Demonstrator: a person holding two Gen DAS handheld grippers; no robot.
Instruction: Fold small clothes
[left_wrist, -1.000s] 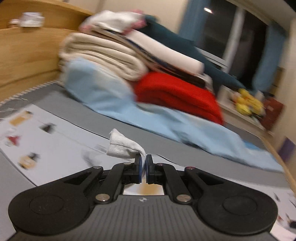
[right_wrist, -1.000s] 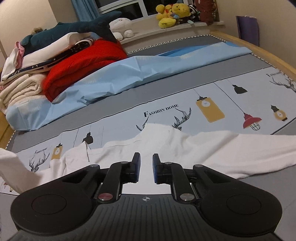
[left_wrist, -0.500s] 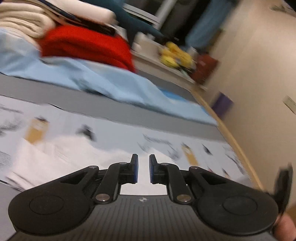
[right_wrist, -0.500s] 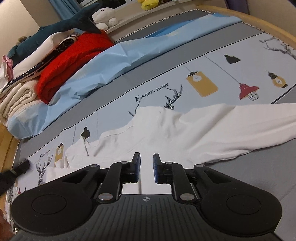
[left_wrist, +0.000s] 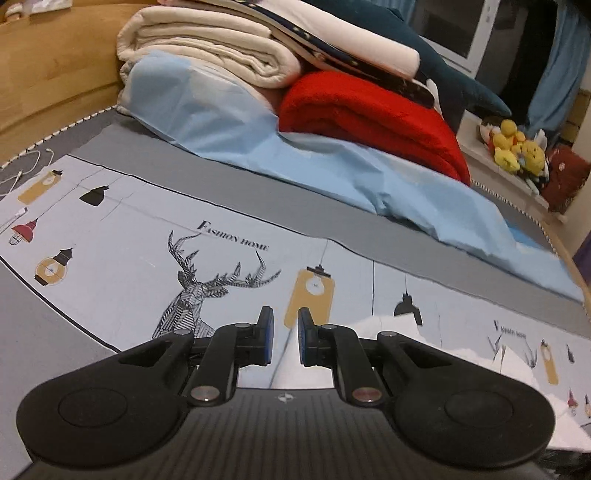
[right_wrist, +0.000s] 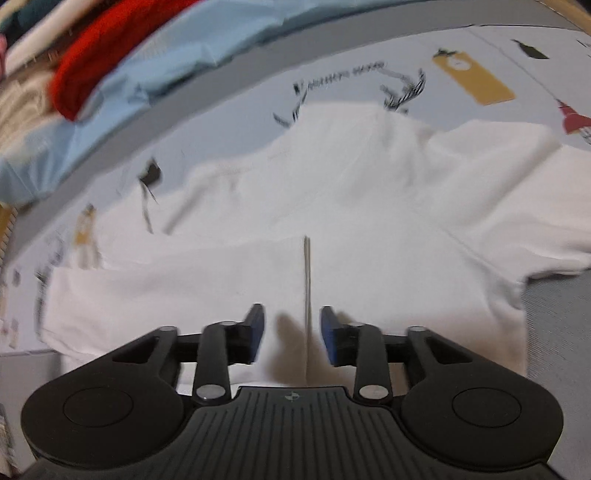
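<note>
- Bed: its printed sheet, with deer and lamps, spreads under and ahead of both hand-held grippers.
- Blue sheet: crumpled across the bed, well beyond the left hand-held gripper.
- Folded pile: a cream blanket and a red blanket sit on the blue sheet, far ahead of the left hand-held gripper.
- White garment: lies flat on the bed directly under and ahead of the right hand-held gripper; in the left view its edge shows low and to the right of the fingers.
- Right hand-held gripper: jaws spread, having just been opening, pads clear of the cloth, a fold line running between them.
- Left hand-held gripper: jaws slightly apart over the bed, nothing between them.
- Plush toys: far right, on a ledge.
</note>
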